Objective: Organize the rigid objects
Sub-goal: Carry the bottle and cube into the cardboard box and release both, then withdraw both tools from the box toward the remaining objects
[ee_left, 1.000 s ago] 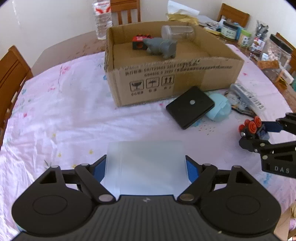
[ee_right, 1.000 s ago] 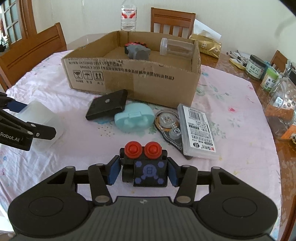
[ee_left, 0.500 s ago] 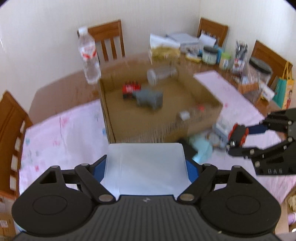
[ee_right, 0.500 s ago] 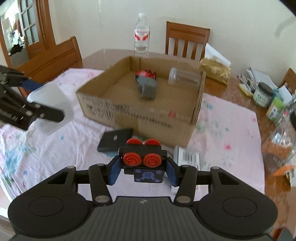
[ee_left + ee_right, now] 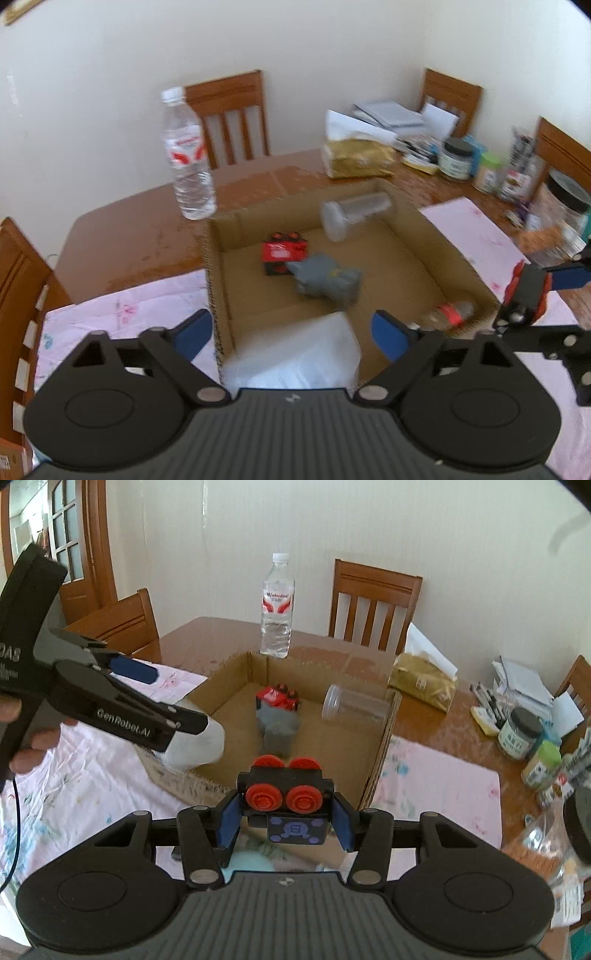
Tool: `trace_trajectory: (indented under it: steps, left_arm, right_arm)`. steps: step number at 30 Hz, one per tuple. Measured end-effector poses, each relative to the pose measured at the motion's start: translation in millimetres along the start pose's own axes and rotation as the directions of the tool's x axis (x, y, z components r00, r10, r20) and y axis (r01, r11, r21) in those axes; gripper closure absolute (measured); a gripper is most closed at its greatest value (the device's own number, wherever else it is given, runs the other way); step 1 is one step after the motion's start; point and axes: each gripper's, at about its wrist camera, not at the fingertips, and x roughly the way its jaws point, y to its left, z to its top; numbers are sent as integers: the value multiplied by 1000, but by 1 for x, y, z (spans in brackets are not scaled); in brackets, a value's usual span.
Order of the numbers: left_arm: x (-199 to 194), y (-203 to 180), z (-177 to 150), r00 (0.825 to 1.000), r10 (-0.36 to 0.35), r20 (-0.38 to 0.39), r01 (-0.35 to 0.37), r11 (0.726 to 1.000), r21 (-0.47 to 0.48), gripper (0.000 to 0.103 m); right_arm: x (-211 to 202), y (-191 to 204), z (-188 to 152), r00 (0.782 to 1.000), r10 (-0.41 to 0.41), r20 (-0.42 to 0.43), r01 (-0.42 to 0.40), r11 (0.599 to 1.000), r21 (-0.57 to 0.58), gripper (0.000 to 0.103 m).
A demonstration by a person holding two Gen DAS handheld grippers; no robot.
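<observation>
We note the left gripper (image 5: 291, 334): jaws have just been opening, spread clear of the translucent plastic box (image 5: 295, 354) below it, over the cardboard box (image 5: 218, 295). Right gripper (image 5: 283, 821) pinches the red-wheeled toy block (image 5: 284, 797).

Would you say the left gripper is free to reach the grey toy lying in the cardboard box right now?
Probably yes: the left gripper has just been opening, its jaws clear of the translucent white box below. The cardboard box is open-topped and nothing covers the grey toy.

a water bottle (image 5: 277, 605) stands near wooden chairs (image 5: 373, 603) and jars (image 5: 519, 734).
</observation>
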Motion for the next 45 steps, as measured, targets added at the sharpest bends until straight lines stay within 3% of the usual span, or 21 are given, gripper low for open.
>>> trace_trajectory:
  steps: [6,15,17,18,19,25,33,45]
  left_arm:
    - [-19,11,-21,1000,0,-4,-1,997,-78,6]
    - [-51,18,-53,998,62,-21,-65,987,-150,4]
    - [-53,20,-56,997,77,-22,-79,983,-165,4]
    - [-55,22,-58,996,82,-24,-84,981,-173,4]
    - [-56,23,-59,996,85,-26,-89,980,-177,4]
    - [-59,26,-65,992,125,-28,-128,976,-176,4]
    - [-59,17,-68,985,171,-23,-172,973,-155,4]
    - [-54,-11,-88,990,124,-71,-136,971,-197,4]
  right_arm:
    - [19,-8,15,1000,-1,-10,1,1000,-9,47]
    - [56,-24,44,999,-26,-48,25,999,-22,46]
    - [65,-29,52,998,-37,-50,37,999,-6,25]
    - [69,-30,55,998,-48,-47,48,999,-1,9]
    - [70,-31,57,998,-55,-35,55,998,2,4]
    - [66,-30,62,997,-77,-16,77,997,2,0]
    - [51,-34,34,995,-87,-51,89,995,48,0]
    - [58,-37,-50,974,-122,-189,150,978,142,0]
